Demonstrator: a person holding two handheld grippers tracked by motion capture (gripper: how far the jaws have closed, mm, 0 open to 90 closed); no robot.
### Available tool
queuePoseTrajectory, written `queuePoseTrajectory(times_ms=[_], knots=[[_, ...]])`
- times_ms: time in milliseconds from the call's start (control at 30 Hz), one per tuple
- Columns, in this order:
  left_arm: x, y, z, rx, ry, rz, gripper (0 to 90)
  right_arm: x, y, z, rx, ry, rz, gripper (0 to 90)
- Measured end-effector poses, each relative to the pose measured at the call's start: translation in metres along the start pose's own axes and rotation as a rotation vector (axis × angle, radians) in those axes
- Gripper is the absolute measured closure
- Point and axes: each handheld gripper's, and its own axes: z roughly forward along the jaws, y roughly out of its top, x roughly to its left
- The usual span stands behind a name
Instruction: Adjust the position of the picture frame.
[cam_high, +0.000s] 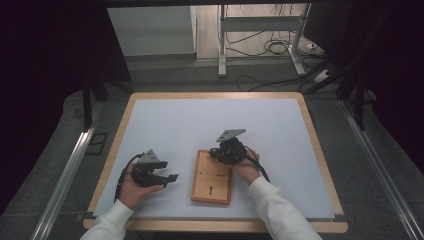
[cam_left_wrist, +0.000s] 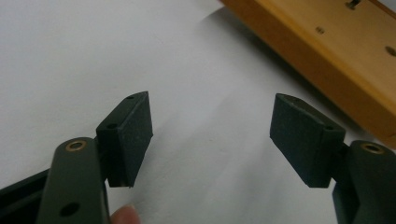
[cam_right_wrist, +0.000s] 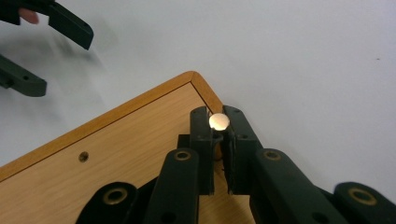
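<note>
- Pale wood board (cam_high: 212, 177), orange-brown rim, dark marks.
- White table sheet (cam_high: 210, 125), light wooden edge.
- Black right gripper (cam_right_wrist: 218, 135), shiny silver disc (cam_right_wrist: 219, 122).
- Black left gripper (cam_left_wrist: 210, 135).
- White sleeves (cam_high: 280, 210).
</note>
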Motion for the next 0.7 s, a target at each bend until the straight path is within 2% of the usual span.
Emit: queuePoseTrajectory(times_ms=[100, 167, 200, 267, 433, 533, 700], knots=[[0.000, 0.000, 0.000, 0.001, 0.002, 0.001, 29.5, 0.003, -0.001, 0.009, 0.018, -0.023, -0.019, 83.9], [0.000, 0.000, 0.000, 0.002, 0.002, 0.003, 29.5, 0.001, -0.004, 0.013, 0.012, -0.016, 0.001, 83.3], [0.000, 0.000, 0.001, 0.004, 0.003, 0.003, 29.5, -0.001, -0.005, 0.013, 0.002, -0.001, 0.019, 82.9], [0.000, 0.000, 0.001, 0.006, 0.002, 0.002, 29.5, -0.001, -0.006, 0.012, -0.002, 0.005, 0.026, 82.8], [-0.001, 0.000, 0.003, 0.014, 0.001, 0.012, 29.5, 0.004, -0.005, 0.012, -0.006, -0.024, 0.012, 82.4], [-0.001, 0.000, 0.002, 0.012, 0.002, 0.011, 29.5, 0.003, -0.007, 0.013, -0.020, -0.021, 0.035, 81.9], [-0.001, 0.000, 0.004, 0.017, 0.001, 0.009, 29.5, 0.008, -0.006, 0.015, -0.022, -0.021, 0.014, 81.4]])
